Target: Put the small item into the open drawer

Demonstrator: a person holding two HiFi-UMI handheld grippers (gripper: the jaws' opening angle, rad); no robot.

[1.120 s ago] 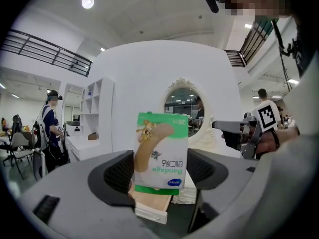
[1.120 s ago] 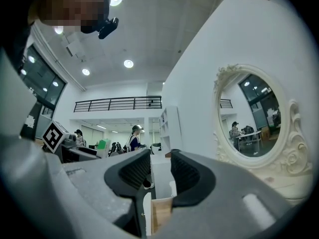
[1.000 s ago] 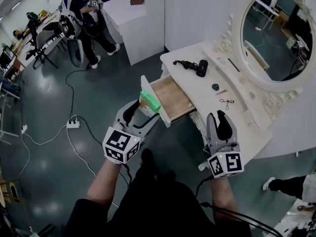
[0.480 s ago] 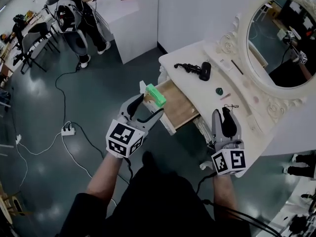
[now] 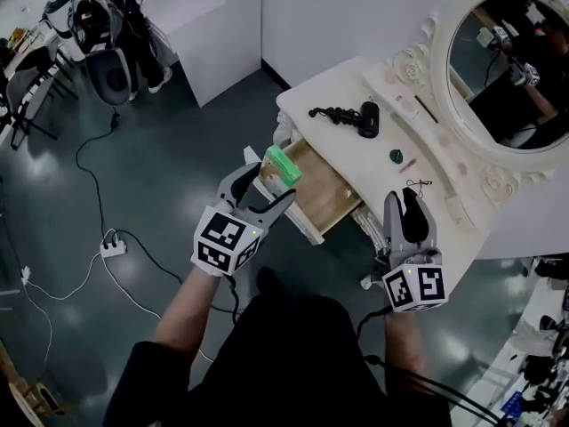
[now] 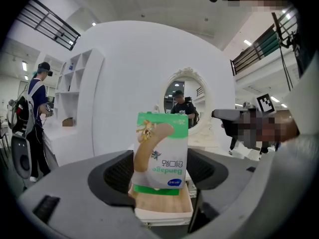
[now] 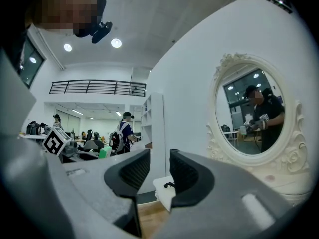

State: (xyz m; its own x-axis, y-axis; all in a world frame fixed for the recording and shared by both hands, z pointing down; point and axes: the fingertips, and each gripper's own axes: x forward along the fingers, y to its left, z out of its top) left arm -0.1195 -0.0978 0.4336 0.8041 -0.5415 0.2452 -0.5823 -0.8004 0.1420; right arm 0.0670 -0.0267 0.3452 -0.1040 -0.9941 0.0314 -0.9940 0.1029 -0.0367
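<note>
A small green and white bandage box (image 5: 283, 165) is pinched upright between the jaws of my left gripper (image 5: 267, 188). It hangs over the front left corner of the open wooden drawer (image 5: 331, 196) of the white dressing table (image 5: 342, 92). In the left gripper view the box (image 6: 161, 151) fills the gap of the left gripper (image 6: 162, 180), with the drawer's light wood (image 6: 164, 206) right below it. My right gripper (image 5: 407, 216) hovers by the table's front edge, right of the drawer; its jaws stand nearly together with nothing between them (image 7: 158, 172).
On the tabletop lie a black hair dryer with its cord (image 5: 356, 118), a small dark green item (image 5: 396, 157) and small scissors (image 5: 418, 183). An oval mirror (image 5: 507, 52) stands behind. A power strip (image 5: 112, 247) and cables lie on the floor. A person (image 5: 98, 12) stands far left.
My left gripper has carried the box forward and to the right, from beside the drawer front to above its front corner. The right gripper has kept its place by the table edge.
</note>
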